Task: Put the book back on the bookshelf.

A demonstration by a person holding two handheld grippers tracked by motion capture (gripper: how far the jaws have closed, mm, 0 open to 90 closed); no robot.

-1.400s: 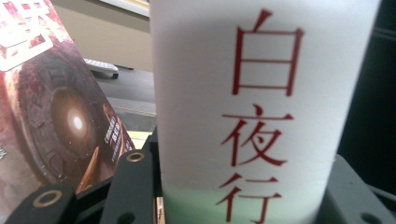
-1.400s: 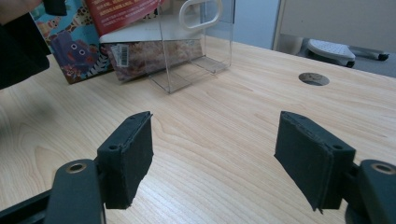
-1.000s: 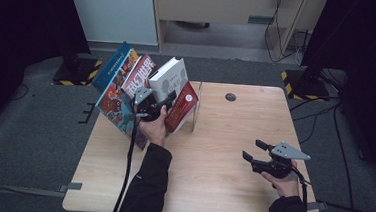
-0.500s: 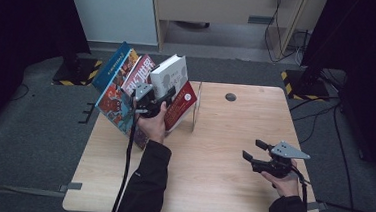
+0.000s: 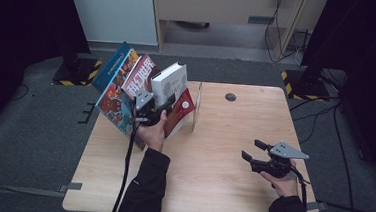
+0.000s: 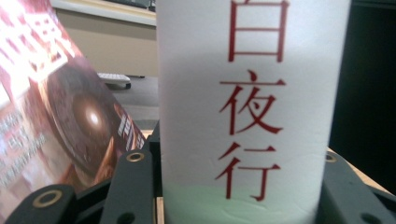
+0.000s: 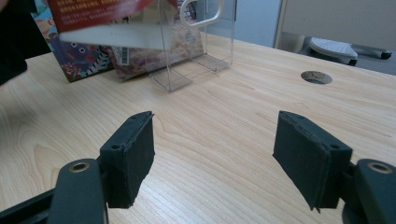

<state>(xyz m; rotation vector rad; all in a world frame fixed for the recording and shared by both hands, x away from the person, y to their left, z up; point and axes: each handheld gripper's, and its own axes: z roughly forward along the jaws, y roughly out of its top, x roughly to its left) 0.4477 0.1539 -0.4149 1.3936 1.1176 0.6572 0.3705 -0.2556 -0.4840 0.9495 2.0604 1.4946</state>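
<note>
A thick white book point(image 5: 170, 80) with red characters on its spine point(image 6: 252, 116) stands tilted among leaning books at the table's back left. My left gripper point(image 5: 162, 104) is shut on it, one jaw on each side of the spine point(image 6: 240, 186). Just right of it leans a red book point(image 5: 183, 108). To its left lean a dark red book point(image 5: 140, 75), a blue book point(image 5: 111, 65) and a colourful patterned one point(image 5: 115, 108). My right gripper point(image 5: 253, 149) hovers over the front right of the table with nothing between its open jaws point(image 7: 215, 149).
A clear acrylic bookend point(image 5: 197, 104) stands right of the books, also seen as the bookend point(image 7: 187, 42) ahead of the right gripper. A round cable hole point(image 5: 231, 96) is in the wooden table point(image 5: 210, 188) near its back edge. Dark floor and cables surround the table.
</note>
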